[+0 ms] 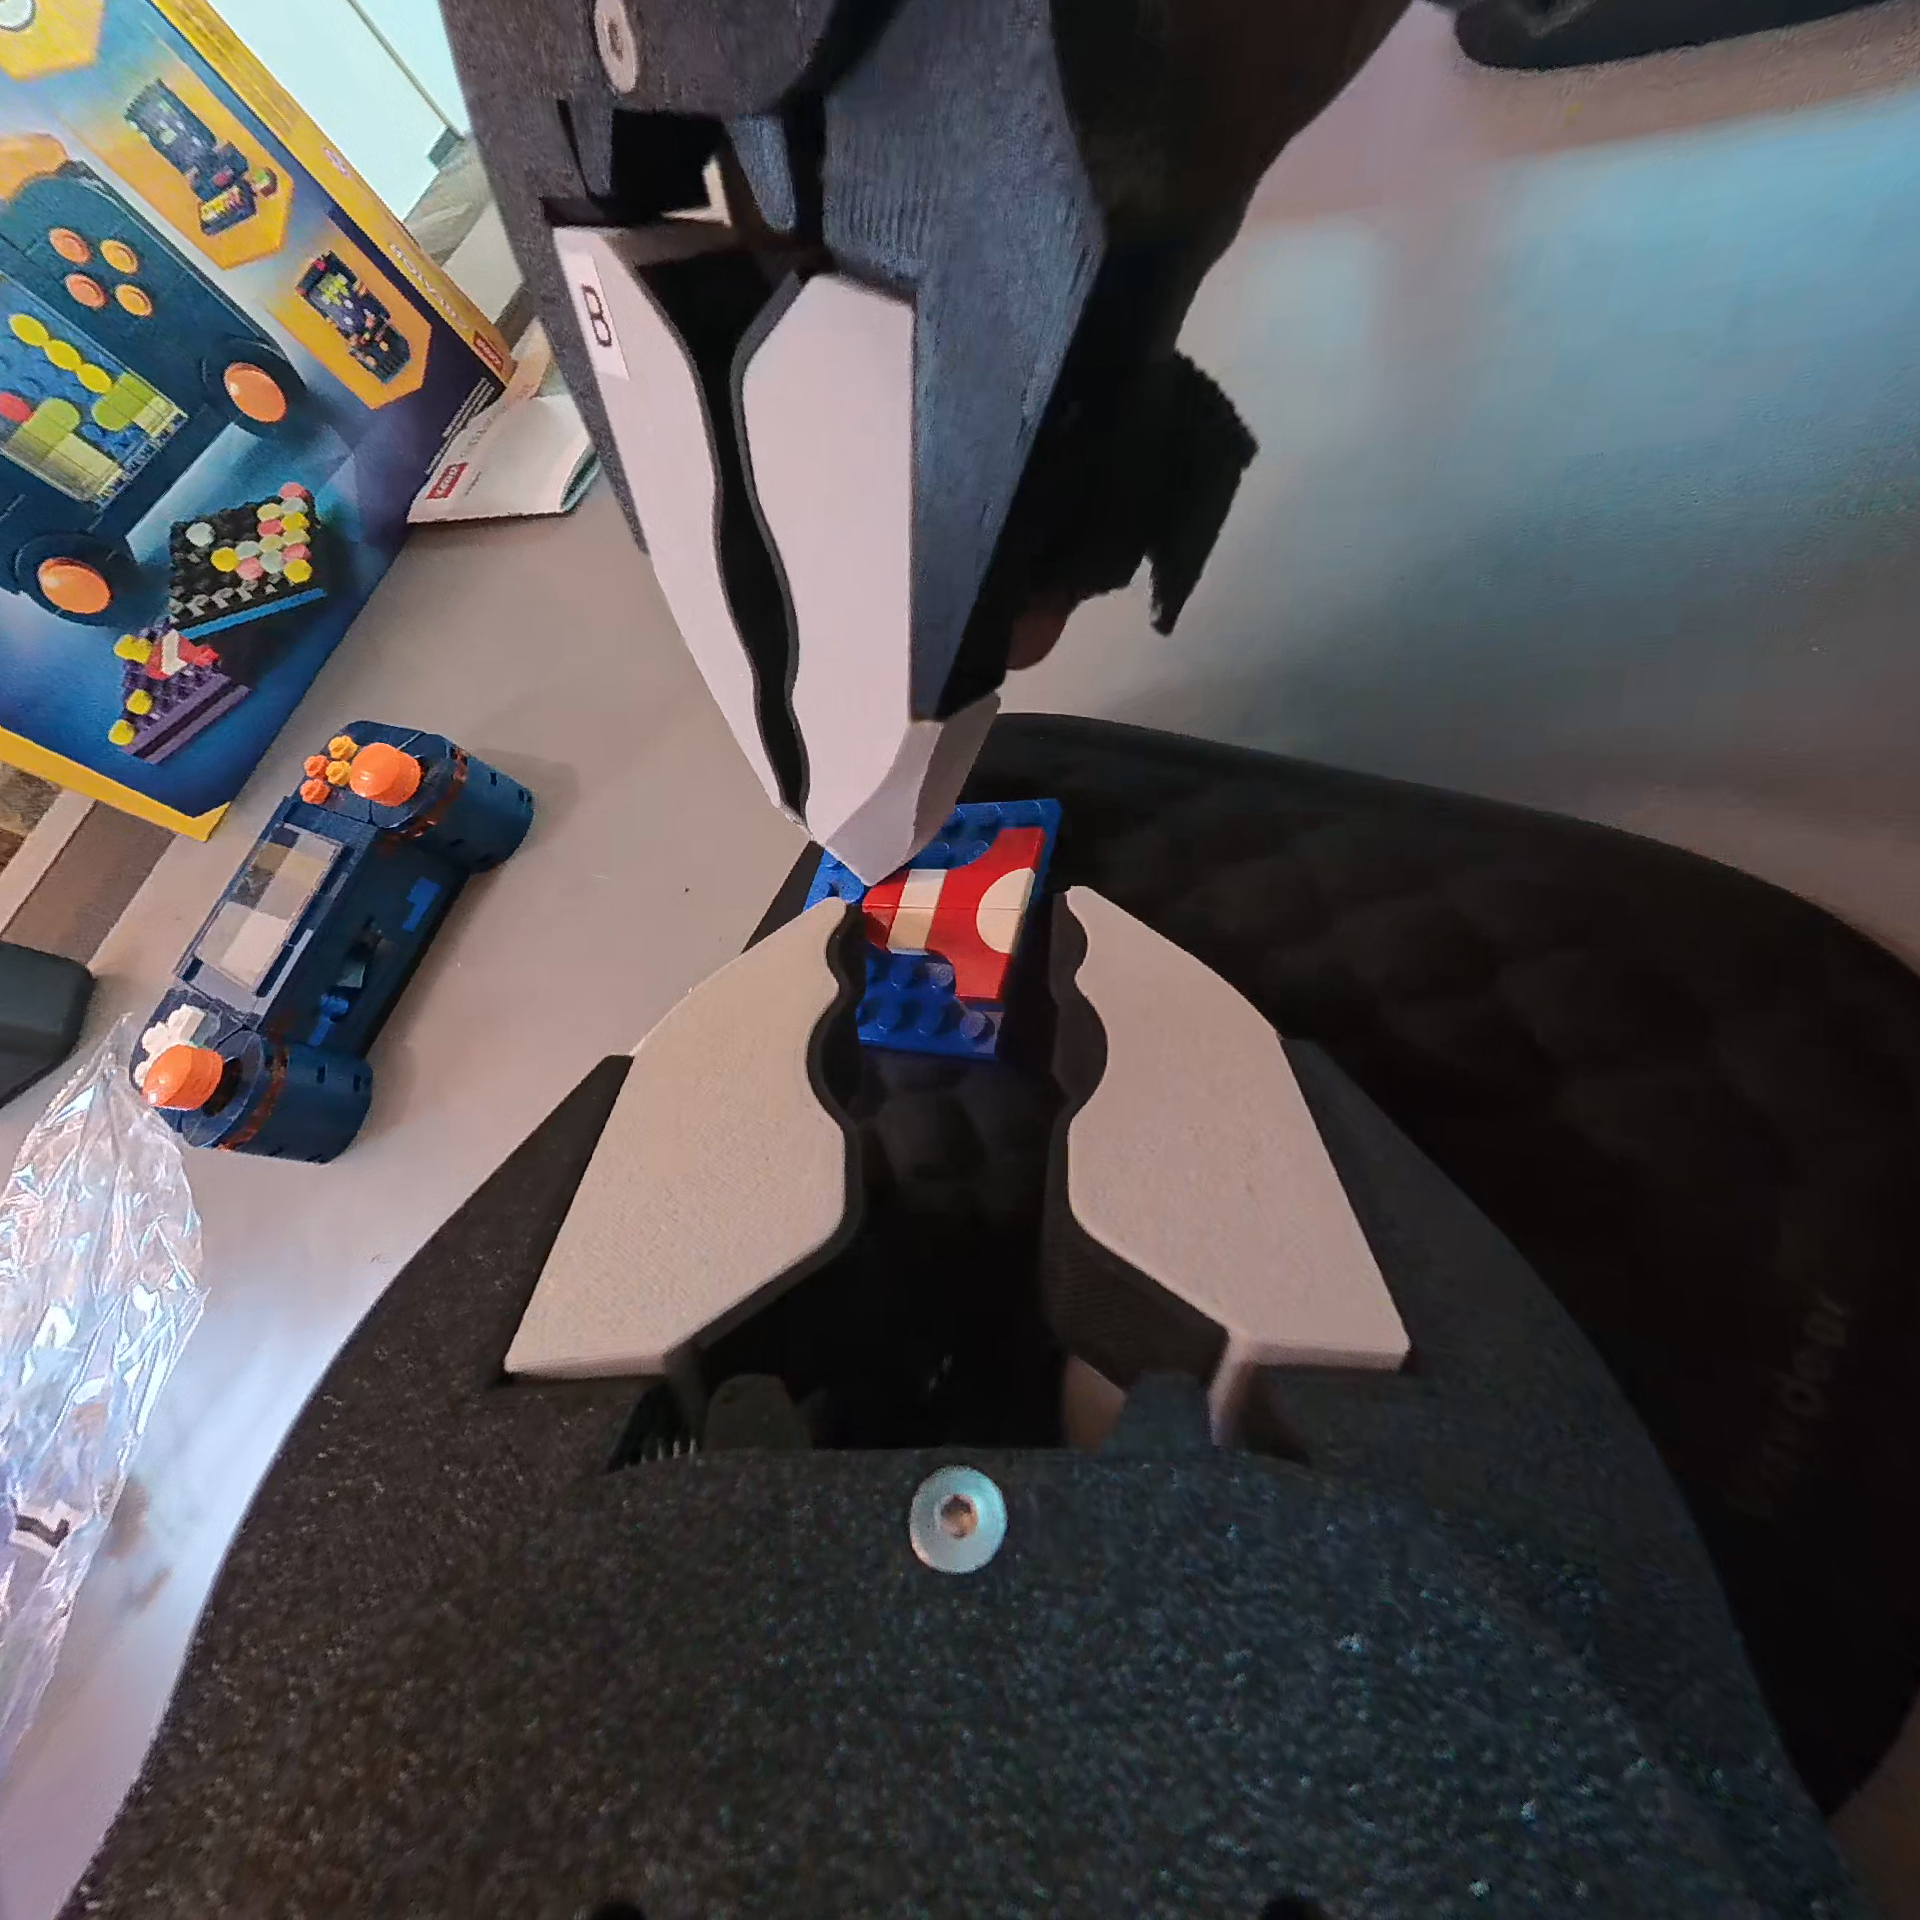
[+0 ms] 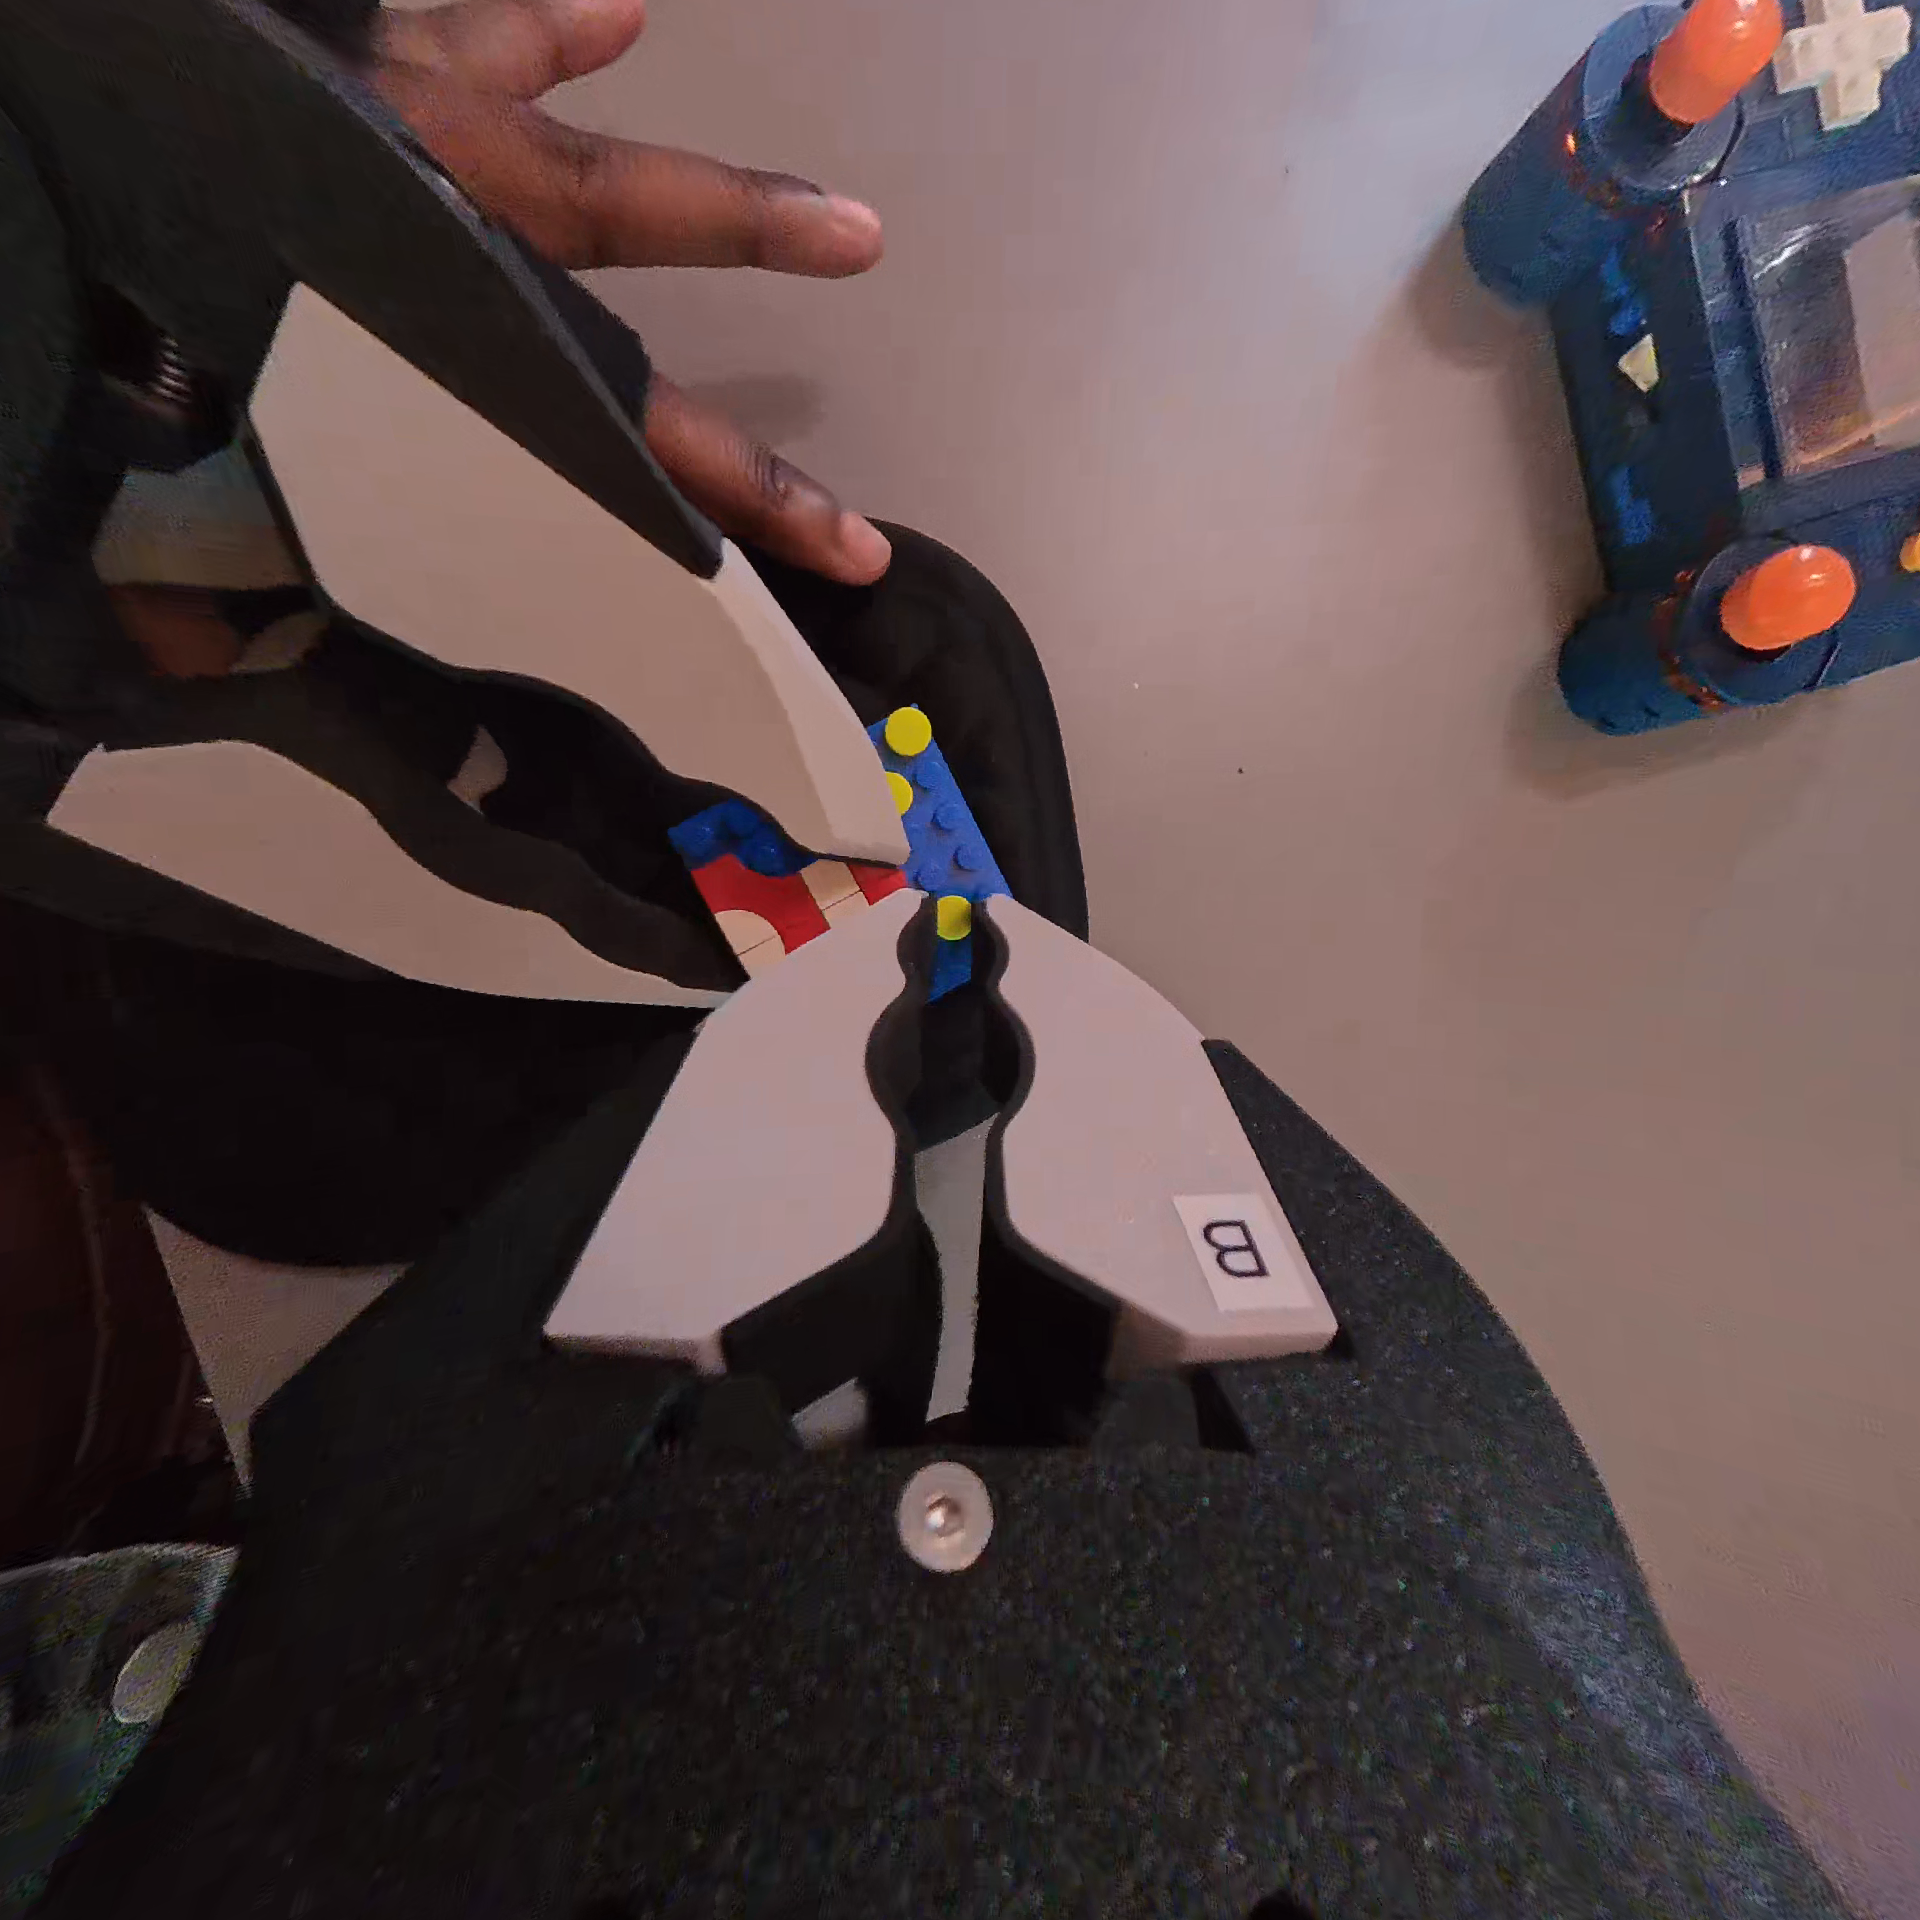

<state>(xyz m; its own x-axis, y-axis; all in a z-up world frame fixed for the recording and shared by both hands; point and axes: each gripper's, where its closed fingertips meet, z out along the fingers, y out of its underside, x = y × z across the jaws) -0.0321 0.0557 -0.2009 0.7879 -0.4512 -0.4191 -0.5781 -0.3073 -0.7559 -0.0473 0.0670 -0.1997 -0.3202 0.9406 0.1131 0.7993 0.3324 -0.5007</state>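
My left gripper [image 1: 951,935] is shut on a small blue studded plate [image 1: 935,997] with red and white tiles on top, one finger on each side edge. In the right wrist view the plate [image 2: 951,831] carries yellow round pieces. My right gripper [image 2: 951,914] is closed around one small yellow round piece [image 2: 953,920] at the plate's near edge. In the left wrist view the right gripper [image 1: 847,862] comes down from above and its tips touch the plate's far left corner. The left gripper [image 2: 805,920] enters the right wrist view from the left, with a hand [image 2: 675,208] behind it.
A dark blue brick-built game controller [image 1: 312,935] with orange sticks lies on the grey table; it also shows in the right wrist view [image 2: 1714,364]. A colourful toy box [image 1: 187,416], a booklet [image 1: 509,457] and a clear plastic bag [image 1: 83,1299] lie to the left. A black mesh object [image 1: 1455,987] sits under the grippers.
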